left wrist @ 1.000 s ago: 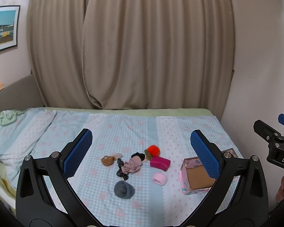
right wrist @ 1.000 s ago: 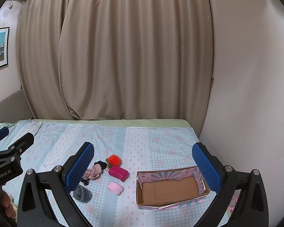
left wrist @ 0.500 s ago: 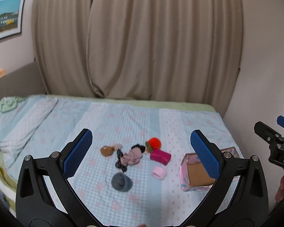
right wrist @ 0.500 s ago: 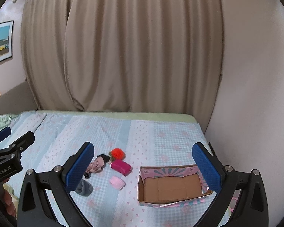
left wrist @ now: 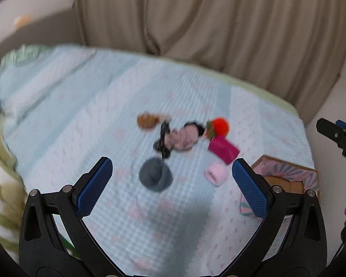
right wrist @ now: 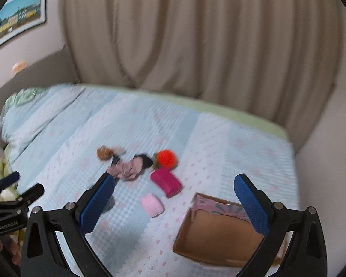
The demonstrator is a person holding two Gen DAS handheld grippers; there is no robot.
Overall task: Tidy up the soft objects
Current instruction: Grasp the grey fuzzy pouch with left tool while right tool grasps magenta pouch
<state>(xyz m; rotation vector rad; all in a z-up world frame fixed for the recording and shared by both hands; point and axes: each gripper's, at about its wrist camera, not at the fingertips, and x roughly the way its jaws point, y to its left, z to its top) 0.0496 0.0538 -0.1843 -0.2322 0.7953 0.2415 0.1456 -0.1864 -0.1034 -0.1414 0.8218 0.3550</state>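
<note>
Several soft objects lie on the bed: a grey bundle (left wrist: 155,177), a light pink roll (left wrist: 215,173) (right wrist: 151,204), a magenta block (left wrist: 223,149) (right wrist: 166,182), an orange pompom (left wrist: 219,126) (right wrist: 165,158), a pink and black cloth (left wrist: 178,138) (right wrist: 129,166) and a brown piece (left wrist: 146,120) (right wrist: 103,152). An empty pink cardboard box (right wrist: 213,230) (left wrist: 287,176) sits to their right. My left gripper (left wrist: 171,187) is open and empty above the grey bundle. My right gripper (right wrist: 173,202) is open and empty above the pink roll and box.
The bed has a light blue patterned cover (left wrist: 103,87). A folded quilt (left wrist: 16,87) lies at the left. Beige curtains (right wrist: 196,34) hang behind the bed and a wall (right wrist: 329,173) borders its right side. A picture (right wrist: 16,16) hangs at the upper left.
Both grippers have moved forward and tilted down toward the bed. The objects and box look larger and closer. The frames are now blurred by motion.
</note>
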